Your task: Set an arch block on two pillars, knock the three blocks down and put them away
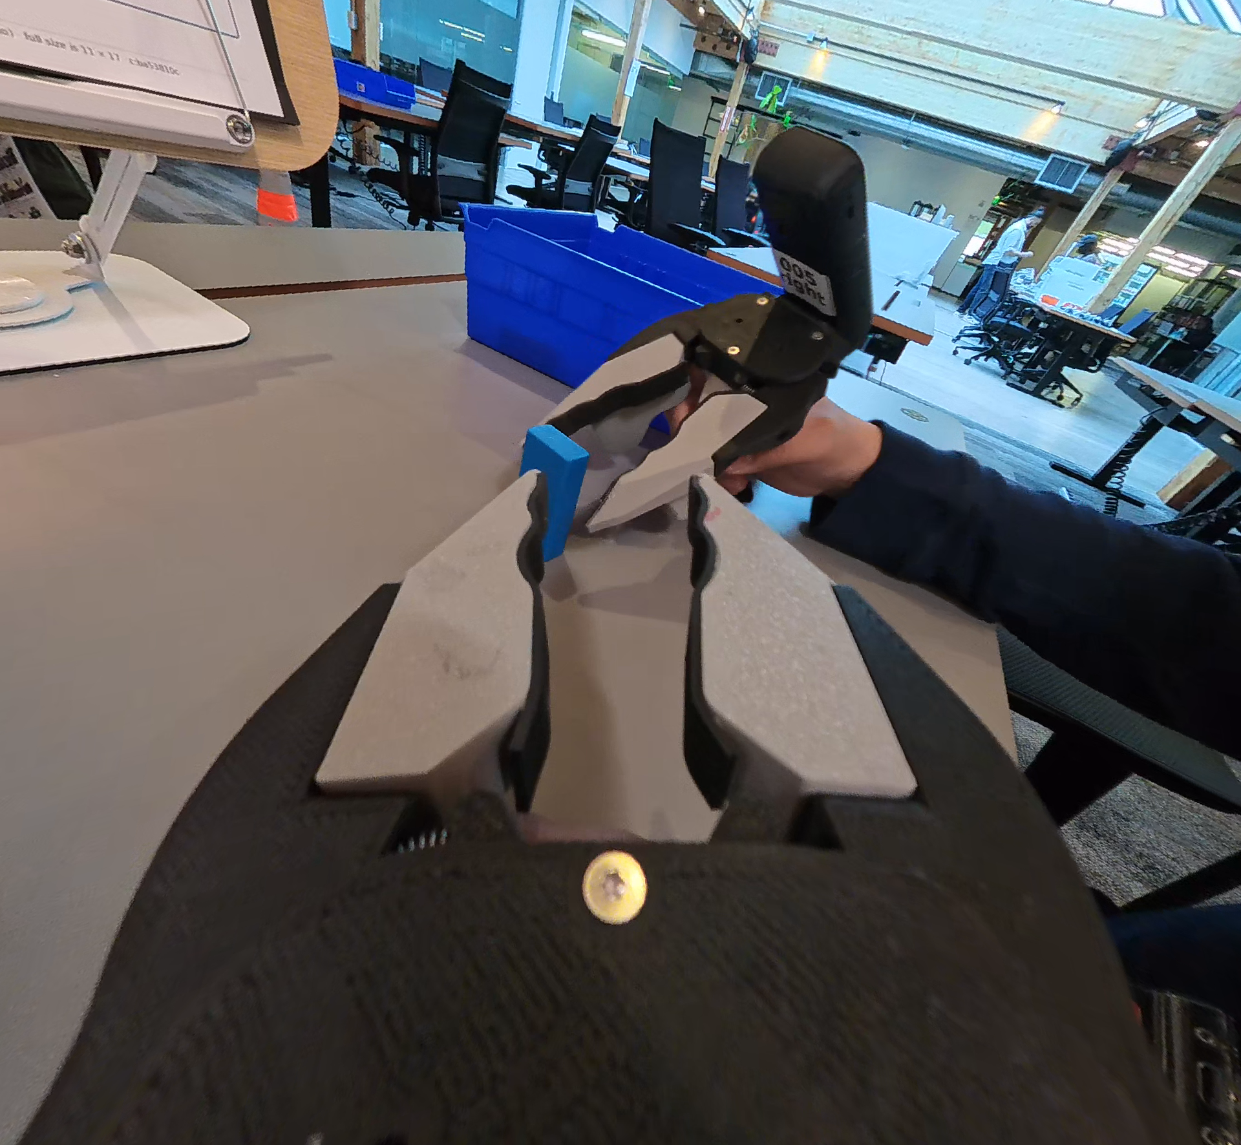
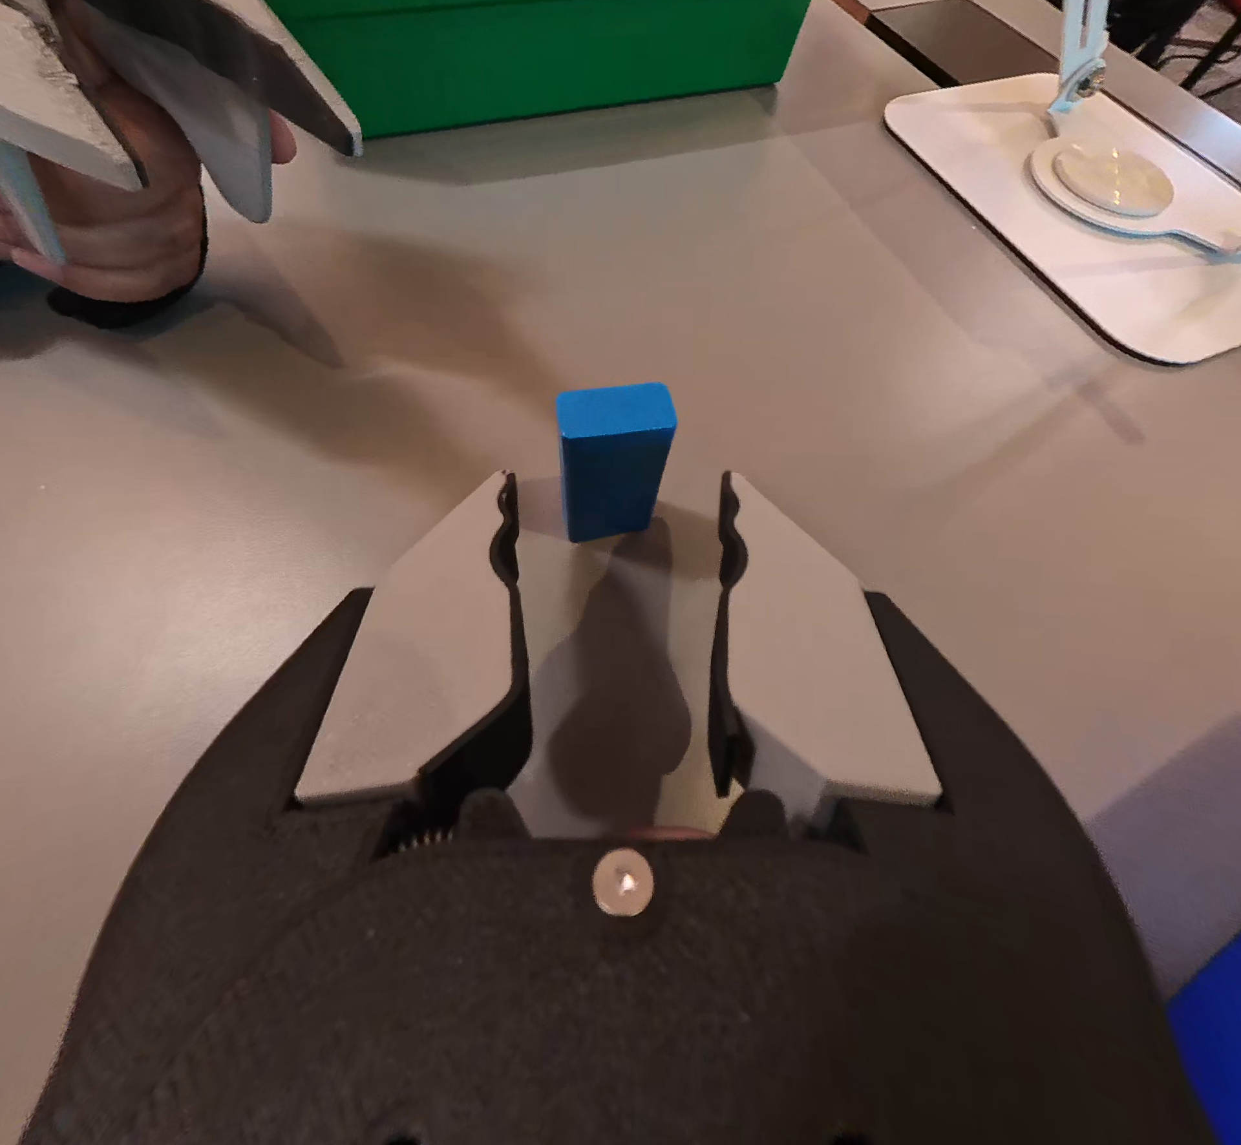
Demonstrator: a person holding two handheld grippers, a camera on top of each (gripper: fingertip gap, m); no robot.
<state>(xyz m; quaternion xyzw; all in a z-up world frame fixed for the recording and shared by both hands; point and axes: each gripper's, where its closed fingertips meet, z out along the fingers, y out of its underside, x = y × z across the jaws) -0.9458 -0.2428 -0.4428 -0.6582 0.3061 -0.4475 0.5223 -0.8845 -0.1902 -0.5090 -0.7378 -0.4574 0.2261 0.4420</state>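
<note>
We are taking the blue block as landmark; it is standing upright on the grey table.

Left of it and well apart, the left gripper is hovering, its jaws apart and nothing showing between them.

At the block itself, the right gripper is sitting just short of it, fingers spread wider than the block, pads not touching it. We are judging the block light, stiff and smooth-painted, likely tippable on its small foot; we are thinking the two broad side faces, low down, the place to pinch.

Beyond the block, a green bin is showing only its wall; in the left wrist view a blue bin is standing beyond it too. We cannot tell the contents of either.
</note>
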